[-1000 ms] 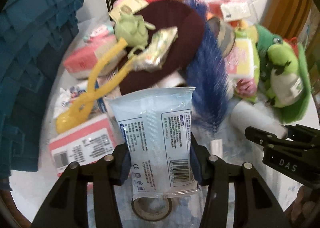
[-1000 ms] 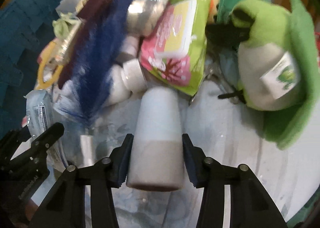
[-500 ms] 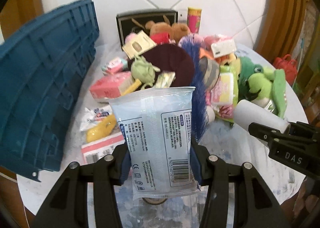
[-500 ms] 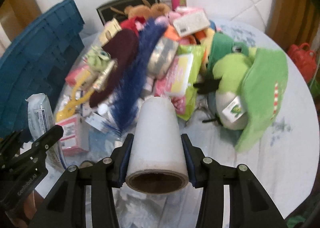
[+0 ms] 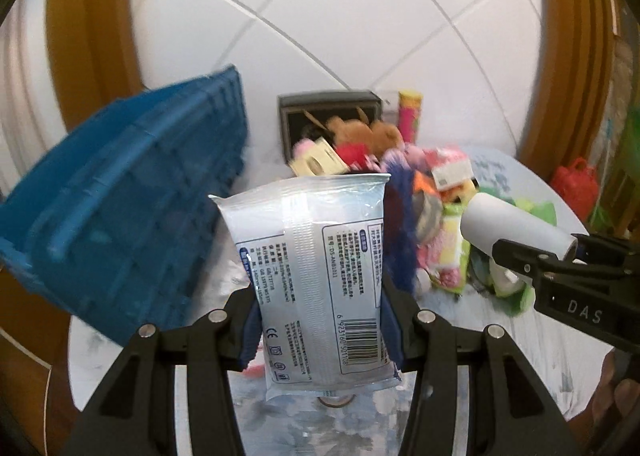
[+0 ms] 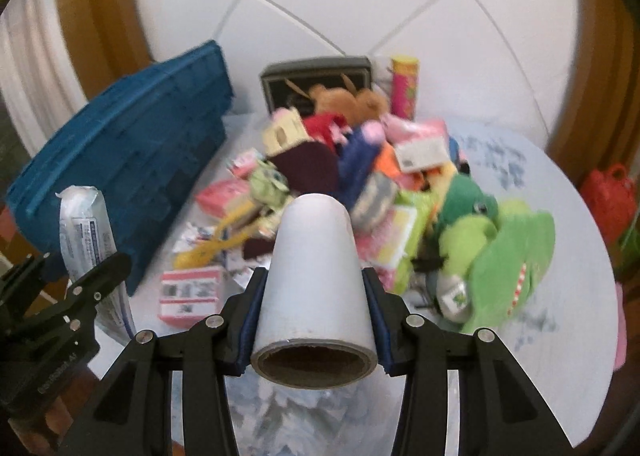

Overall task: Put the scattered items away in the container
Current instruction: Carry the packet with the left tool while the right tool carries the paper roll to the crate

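Left of the cluttered table point(image 6: 552, 183), tilted on edge, blue crate point(image 5: 120, 215). Above the pile, white roll point(image 6: 316, 276), long axis pointing forward, clamped in right gripper point(image 6: 314, 330). Beside it, wipes pack point(image 5: 320, 284), upright, pinched by left gripper point(image 5: 322, 330).

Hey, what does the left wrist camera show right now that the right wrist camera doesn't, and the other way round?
Only the left wrist view shows the wipes pack's printed back with its barcode, clamped in the left gripper.

Only the right wrist view shows the white roll's hollow cardboard end in the right gripper, plus the yellow tongs and maroon hat.

Both show the blue crate at the left, the green plush frog, and the table.
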`<state>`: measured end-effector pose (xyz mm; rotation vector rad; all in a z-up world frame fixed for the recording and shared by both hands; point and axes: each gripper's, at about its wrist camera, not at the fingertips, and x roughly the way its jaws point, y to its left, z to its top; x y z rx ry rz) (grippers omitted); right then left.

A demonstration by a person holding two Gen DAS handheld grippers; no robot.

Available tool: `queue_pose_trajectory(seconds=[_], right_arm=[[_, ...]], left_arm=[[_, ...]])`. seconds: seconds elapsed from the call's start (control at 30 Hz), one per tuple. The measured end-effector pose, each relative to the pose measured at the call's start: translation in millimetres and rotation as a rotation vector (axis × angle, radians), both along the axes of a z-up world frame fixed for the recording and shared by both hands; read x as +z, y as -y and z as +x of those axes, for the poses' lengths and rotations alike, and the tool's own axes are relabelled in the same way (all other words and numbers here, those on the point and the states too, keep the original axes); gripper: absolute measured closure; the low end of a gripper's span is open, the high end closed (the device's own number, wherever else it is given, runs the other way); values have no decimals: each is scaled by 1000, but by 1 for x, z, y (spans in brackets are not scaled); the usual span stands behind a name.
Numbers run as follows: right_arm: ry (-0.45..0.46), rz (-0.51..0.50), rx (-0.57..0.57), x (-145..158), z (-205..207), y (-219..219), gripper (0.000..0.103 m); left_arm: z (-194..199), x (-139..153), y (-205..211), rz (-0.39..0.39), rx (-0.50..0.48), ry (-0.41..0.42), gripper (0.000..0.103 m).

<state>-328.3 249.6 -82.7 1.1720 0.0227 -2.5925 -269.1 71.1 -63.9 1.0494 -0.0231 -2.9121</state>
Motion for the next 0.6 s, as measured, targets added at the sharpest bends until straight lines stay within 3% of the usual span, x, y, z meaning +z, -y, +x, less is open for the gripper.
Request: queue_pose_trajectory(seconds=[0.37,0.6], right_arm=[[-144,4,154,67,6,83,58],[-223,-39,258,106,5,178,58]], left_arm=[[24,79,89,-48,153,-159,54],[24,104,190,-48,251,-195,54]])
